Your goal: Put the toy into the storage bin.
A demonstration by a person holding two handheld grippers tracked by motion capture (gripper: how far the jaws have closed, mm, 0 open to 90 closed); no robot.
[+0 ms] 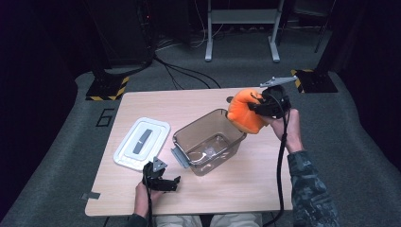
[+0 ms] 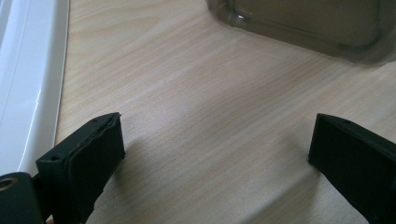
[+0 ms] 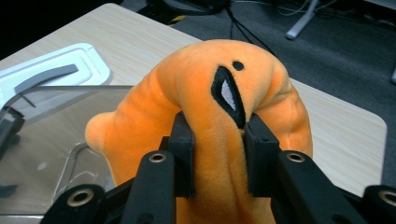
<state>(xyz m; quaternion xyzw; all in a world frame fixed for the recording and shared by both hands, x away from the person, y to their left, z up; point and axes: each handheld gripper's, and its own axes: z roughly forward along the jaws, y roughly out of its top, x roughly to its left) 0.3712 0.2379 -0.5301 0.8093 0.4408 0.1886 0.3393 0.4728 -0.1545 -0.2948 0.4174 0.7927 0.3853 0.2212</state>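
Right tongs (image 3: 218,140): clamping tight on a fold of the orange plush toy (image 3: 205,93), the two black pads pressing into the fabric from either side, just below its embroidered black mouth.
Orange plush toy: hanging in the air in the right tongs' (image 1: 255,107) grip, off the tabletop (image 1: 246,189), at the far right corner of the clear container (image 1: 208,142) and partly overlapping its rim in the high view.
Right hand (image 1: 288,125): holding its tongs up over the right part of the tabletop, with the cable trailing down along the forearm.
Left tongs (image 2: 215,144): standing wide open with nothing between the pads, only bare wood showing in the gap.
Left tongs, place: resting low near the front edge of the tabletop (image 2: 201,93), between the white lid (image 2: 28,84) and the clear container (image 2: 308,28).
Left hand (image 1: 142,196): gripping the left tongs (image 1: 166,182) from below, at the tabletop's near edge.
Clear container: sitting open in the middle of the tabletop, its smoky walls letting the wood show through.
White lid (image 1: 142,142): lying flat on the tabletop just left of the container, with a grey strip along its middle.
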